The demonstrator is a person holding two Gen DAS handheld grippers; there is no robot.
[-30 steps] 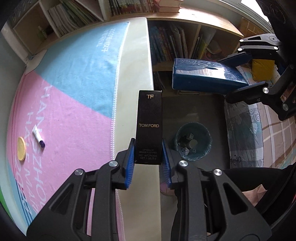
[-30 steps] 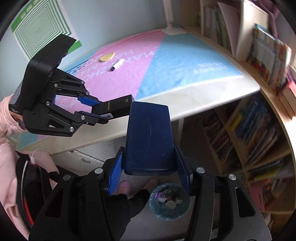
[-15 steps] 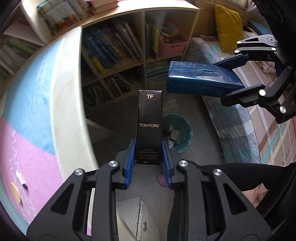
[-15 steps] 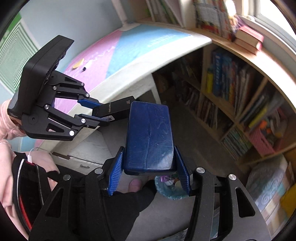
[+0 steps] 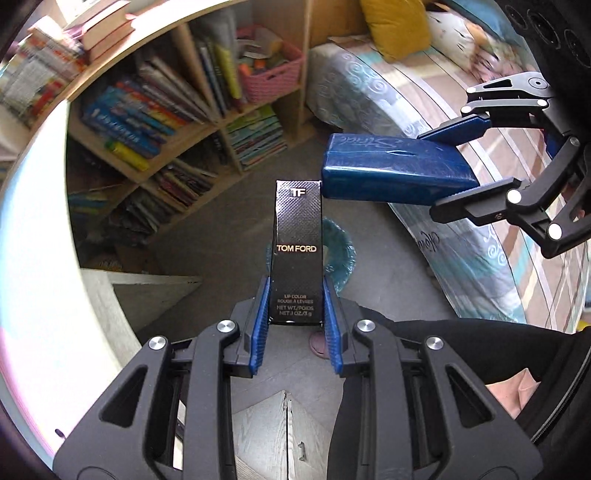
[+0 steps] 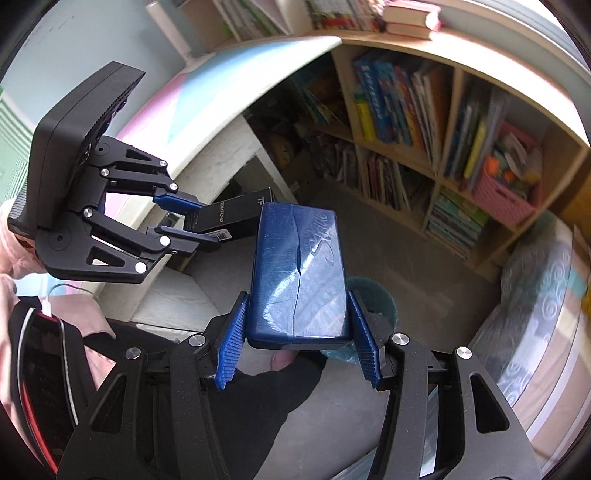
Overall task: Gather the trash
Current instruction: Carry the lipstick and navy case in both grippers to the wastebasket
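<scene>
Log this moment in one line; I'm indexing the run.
left gripper: holds Tom Ford box | right gripper: holds blue case | teal bin below

Slim black cardboard carton (image 5: 297, 251), fine dimpled texture, gold lettering. Glossy deep-blue plastic case (image 6: 298, 275), embossed script. Ribbed blue gripper pads (image 5: 258, 325) on matte black frames. Teal-lined round bin (image 5: 341, 254). Pink woven basket (image 6: 504, 197). Mustard-yellow cushion (image 5: 395, 26). Pink-and-light-blue cloth (image 6: 221, 79) on white desk.

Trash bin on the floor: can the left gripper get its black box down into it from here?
Probably yes. The left gripper holds the black box right over the trash bin, with only bare floor around it. The right gripper, holding its blue case, sits off to the side and above.
</scene>
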